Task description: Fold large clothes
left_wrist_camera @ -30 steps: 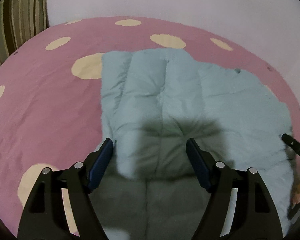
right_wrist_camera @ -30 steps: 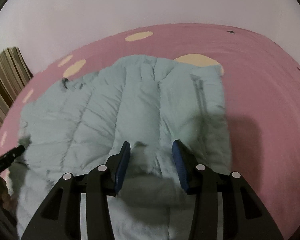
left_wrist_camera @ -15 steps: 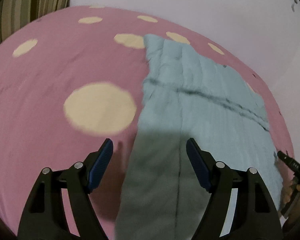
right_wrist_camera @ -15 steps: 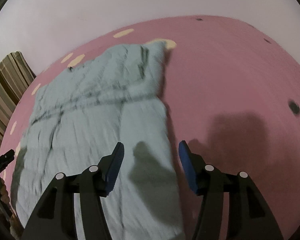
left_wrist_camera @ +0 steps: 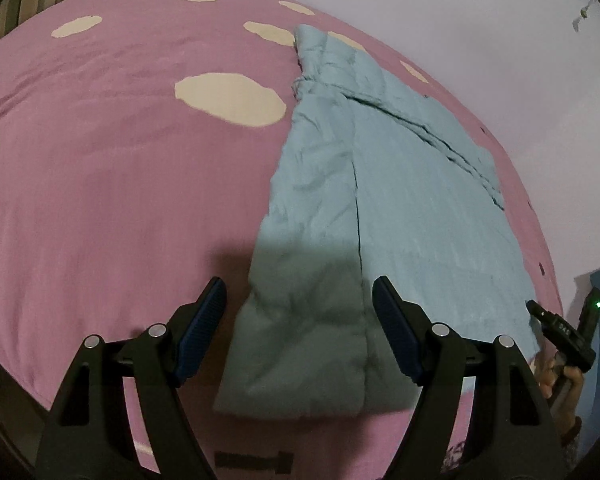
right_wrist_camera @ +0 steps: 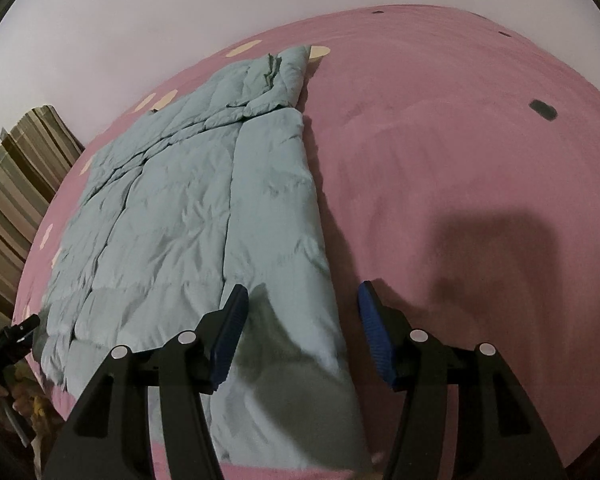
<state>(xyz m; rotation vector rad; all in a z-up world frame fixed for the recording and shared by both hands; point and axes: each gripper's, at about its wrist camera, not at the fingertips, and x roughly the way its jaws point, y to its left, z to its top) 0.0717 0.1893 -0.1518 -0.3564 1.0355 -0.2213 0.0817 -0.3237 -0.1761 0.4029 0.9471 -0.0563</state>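
Note:
A pale blue quilted garment [left_wrist_camera: 400, 200] lies flat on the pink bed sheet [left_wrist_camera: 120, 180], stretching away toward the wall. My left gripper [left_wrist_camera: 299, 284] hovers open over the garment's near left edge, with nothing pressed between its pads. In the right wrist view the same garment [right_wrist_camera: 180, 208] fills the left half. My right gripper [right_wrist_camera: 303, 288] stands open above its near right edge, one finger over the cloth and the other over the bare sheet [right_wrist_camera: 440, 140]. Each gripper shows at the edge of the other's view: the right gripper [left_wrist_camera: 560, 328] and the left gripper [right_wrist_camera: 12, 336].
Cream spots dot the sheet [left_wrist_camera: 228, 96], and a dark patch [right_wrist_camera: 542, 109] lies at the far right. Striped fabric [right_wrist_camera: 16, 184] stands beyond the bed's left side. A pale wall [left_wrist_camera: 420, 8] backs the bed. A person's hand [left_wrist_camera: 556, 372] holds the right tool.
Both grippers have drawn back and apart, from over the garment's middle to its near corners. The right jaws have widened. The garment now lies stretched out flat.

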